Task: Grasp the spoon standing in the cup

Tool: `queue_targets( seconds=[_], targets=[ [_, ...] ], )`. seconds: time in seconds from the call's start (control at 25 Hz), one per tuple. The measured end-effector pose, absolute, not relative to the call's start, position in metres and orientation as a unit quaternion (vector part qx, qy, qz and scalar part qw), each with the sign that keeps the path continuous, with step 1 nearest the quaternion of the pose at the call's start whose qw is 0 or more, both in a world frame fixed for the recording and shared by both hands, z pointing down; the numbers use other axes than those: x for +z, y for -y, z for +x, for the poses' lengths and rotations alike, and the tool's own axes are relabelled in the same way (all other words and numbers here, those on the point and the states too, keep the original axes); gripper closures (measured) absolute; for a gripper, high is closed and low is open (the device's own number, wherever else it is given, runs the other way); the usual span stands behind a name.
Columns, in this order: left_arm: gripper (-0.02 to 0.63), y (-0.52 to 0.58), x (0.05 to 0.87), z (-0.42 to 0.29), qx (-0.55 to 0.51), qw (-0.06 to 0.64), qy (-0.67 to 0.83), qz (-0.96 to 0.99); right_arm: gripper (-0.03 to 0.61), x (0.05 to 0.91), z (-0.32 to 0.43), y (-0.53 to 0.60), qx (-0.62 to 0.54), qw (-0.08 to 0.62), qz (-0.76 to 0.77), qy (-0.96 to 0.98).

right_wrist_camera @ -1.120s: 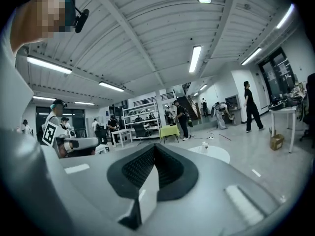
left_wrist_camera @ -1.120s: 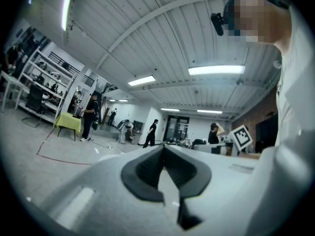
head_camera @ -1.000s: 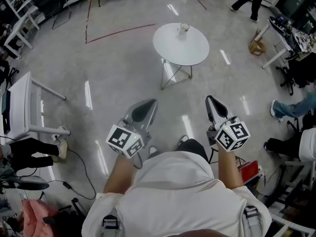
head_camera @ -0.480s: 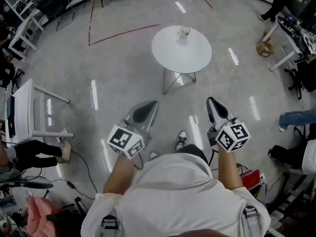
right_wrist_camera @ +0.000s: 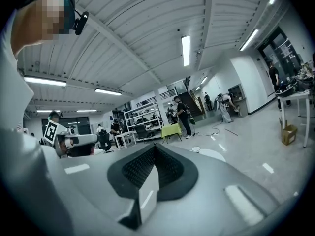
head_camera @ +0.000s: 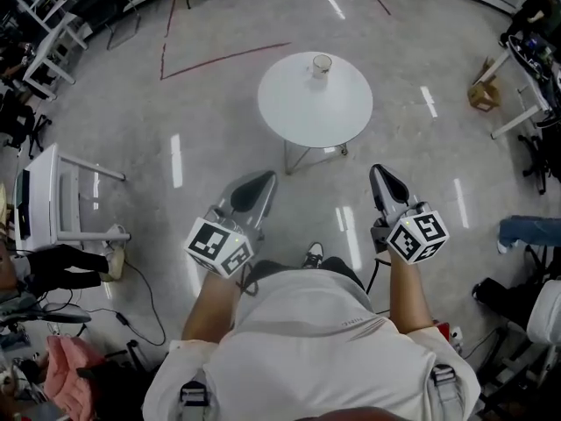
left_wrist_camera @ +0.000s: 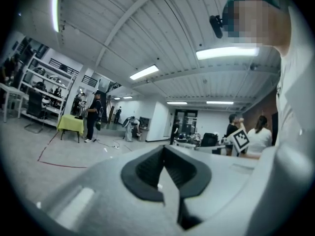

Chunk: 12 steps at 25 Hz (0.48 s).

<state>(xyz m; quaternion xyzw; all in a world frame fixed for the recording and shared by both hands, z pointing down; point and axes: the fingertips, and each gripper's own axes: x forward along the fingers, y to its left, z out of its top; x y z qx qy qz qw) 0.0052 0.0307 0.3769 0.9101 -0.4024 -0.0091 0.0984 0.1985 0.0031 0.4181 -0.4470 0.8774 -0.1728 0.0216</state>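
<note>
Locate the cup [head_camera: 322, 64] near the 12 o'clock edge of the round white table [head_camera: 307, 117], dead ahead at 12 o'clock and well apart from both grippers. Cannot resolve the spoon at this range. Note left gripper [head_camera: 261, 185] and right gripper [head_camera: 379, 178]: jaws closed together, nothing between. Expect a light, stiff, probably smooth and slippery handle. Open wide first, then pinch the upper handle above the rim, pads on the flat faces. Avoid side load, which is likely to tip the light cup.
</note>
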Motion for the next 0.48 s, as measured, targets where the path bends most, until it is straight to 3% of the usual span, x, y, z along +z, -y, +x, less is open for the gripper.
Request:
queue_targets(
  seconds=[0.48],
  targets=[
    [0.611, 0.011, 0.386, 0.028, 0.011, 0.098, 0.399, 0.912, 0.574, 0.444, 0.209, 0.035, -0.206, 0.024, -0.432, -0.878]
  ],
)
